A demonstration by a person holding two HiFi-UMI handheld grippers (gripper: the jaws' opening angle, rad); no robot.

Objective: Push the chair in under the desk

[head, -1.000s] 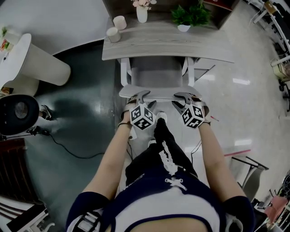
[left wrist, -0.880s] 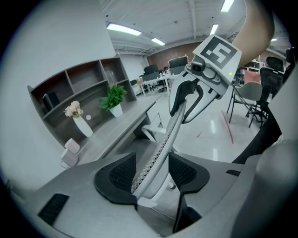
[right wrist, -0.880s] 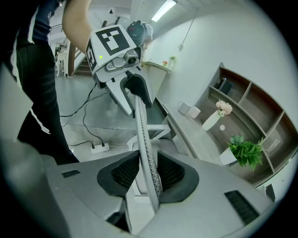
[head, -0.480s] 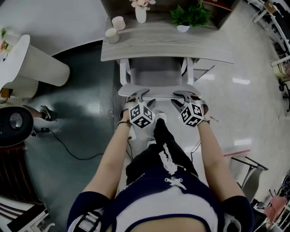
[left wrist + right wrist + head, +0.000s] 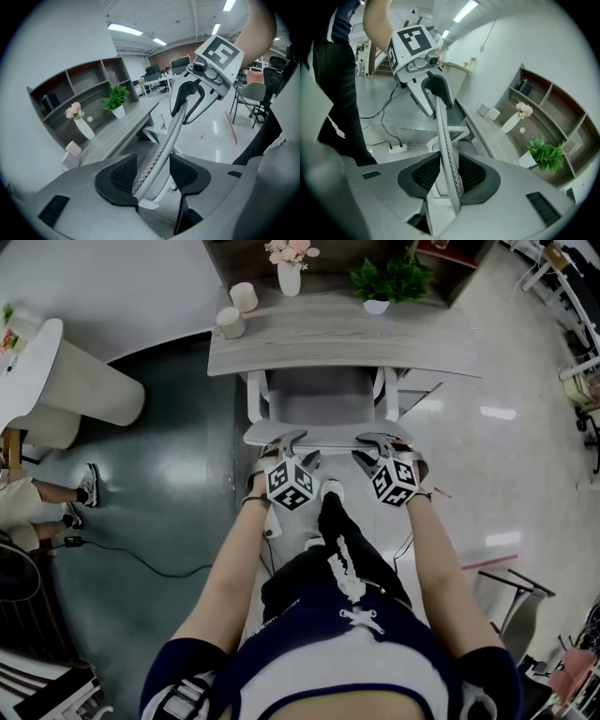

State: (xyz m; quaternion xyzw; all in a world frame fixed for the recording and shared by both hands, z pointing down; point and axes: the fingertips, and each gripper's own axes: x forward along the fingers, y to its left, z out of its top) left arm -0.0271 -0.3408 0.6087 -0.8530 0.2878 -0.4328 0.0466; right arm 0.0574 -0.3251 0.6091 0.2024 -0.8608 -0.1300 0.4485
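The chair (image 5: 323,395) is found at upper centre of the head view, its seat partly slid beneath the tabletop (image 5: 342,338) while the backrest (image 5: 328,432) is left standing clear of the front edge. The backrest's top rim is gripped at two places: the left tool (image 5: 296,445) is clenched on it left of centre, and the right tool (image 5: 373,446) is clenched on it right of centre. In each gripper view the thin mesh edge (image 5: 161,150) (image 5: 447,154) is seen running between that tool's pads. The pushing step is judged to be in hand and not yet finished, since much of the seat is still exposed. A steady, even push away from the body is called for next, with both tools kept level so that the chair is not turned against the tabletop's legs. At the far edge of the tabletop a vase (image 5: 289,277), a potted plant (image 5: 389,282) and two cups (image 5: 237,309) are set well apart from the chair. Compared with a second ago, slightly less of the seat is shown, so a small advance is inferred. At the left edge, a person's shoe (image 5: 86,486) is now seen on the floor (image 5: 169,484) where a dark round shape was seen before.
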